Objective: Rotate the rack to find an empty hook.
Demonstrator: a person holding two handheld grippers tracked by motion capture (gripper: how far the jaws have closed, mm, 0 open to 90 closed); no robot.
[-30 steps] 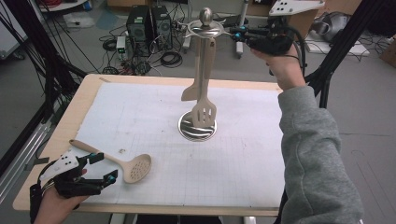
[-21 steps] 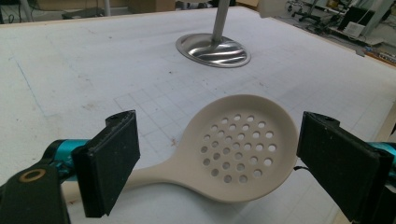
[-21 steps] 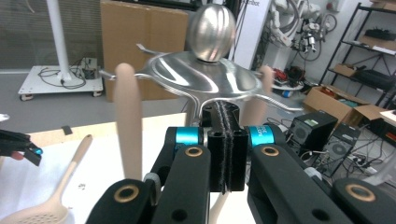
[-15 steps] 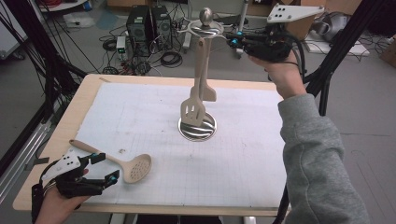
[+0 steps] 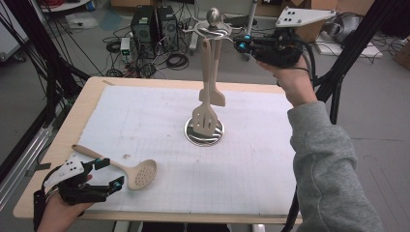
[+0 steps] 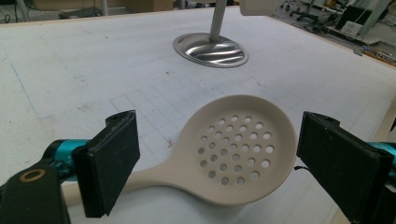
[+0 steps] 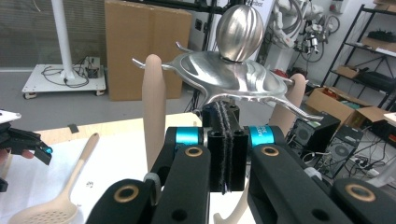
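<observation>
A metal utensil stand [image 5: 204, 133] rises from its round base mid-table to a knob and hooks [image 7: 238, 74]. On it hang a beige slotted spatula [image 5: 205, 118] and a second beige turner [image 5: 218, 98], whose handles [image 7: 154, 107] appear close in the right gripper view. My right gripper [image 5: 238, 44] is level with the top of the stand, just to its right, its pads pressed together on nothing [image 7: 222, 116]. A beige perforated skimmer [image 5: 138, 174] lies flat at the front left. My left gripper [image 5: 112, 173] stands open beside it, the skimmer's bowl [image 6: 236, 149] lying just ahead of the jaws.
A white gridded mat [image 5: 270, 159] covers most of the wooden table [image 5: 92, 94]. Black frame posts [image 5: 43, 72], computer towers [image 5: 152, 24] and cables stand on the floor behind. The person's grey sleeve [image 5: 329, 169] reaches up the right side.
The hanging slotted spatula has swung left and partly back. The right gripper has edged slightly left and down by the stand's top. The left gripper and skimmer are unmoved.
</observation>
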